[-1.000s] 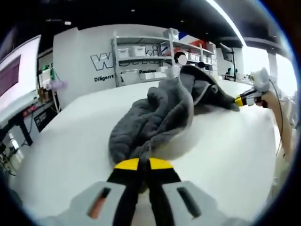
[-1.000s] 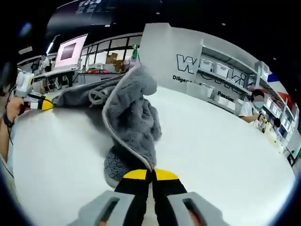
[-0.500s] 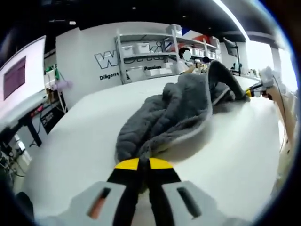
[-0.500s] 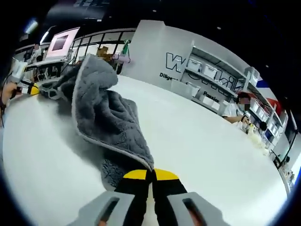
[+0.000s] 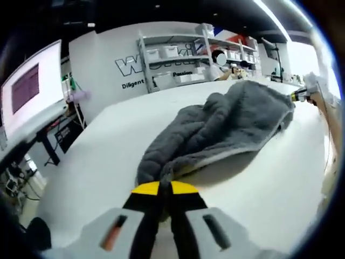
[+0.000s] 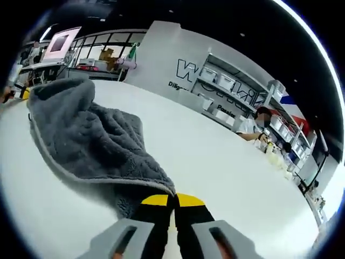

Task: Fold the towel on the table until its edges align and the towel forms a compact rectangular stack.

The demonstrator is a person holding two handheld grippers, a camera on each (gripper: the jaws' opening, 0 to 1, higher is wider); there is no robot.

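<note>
The thick grey fleece towel [image 5: 226,127] lies bunched in soft ridges across the broad white desk [image 5: 102,156], stretched between the two tools; the left hand-held gripper [image 5: 165,186] has its yellow-tipped jaws pressed together on one end of the cloth, and the right hand-held gripper [image 6: 173,198] pinches another, its pale hemmed edge running straight into the jaws; holding two ends apart like this looks meant to pull the towel taut so it can be laid flat and squared before any fold; no fold is aligned yet, so the task seems early.

Around it: white shelving with storage bins [image 5: 178,56] against a lettered wall, a monitor [image 5: 29,91] beside the desk, a seated person [image 6: 253,124] at the far side; nothing on the desk blocks the spreading.
</note>
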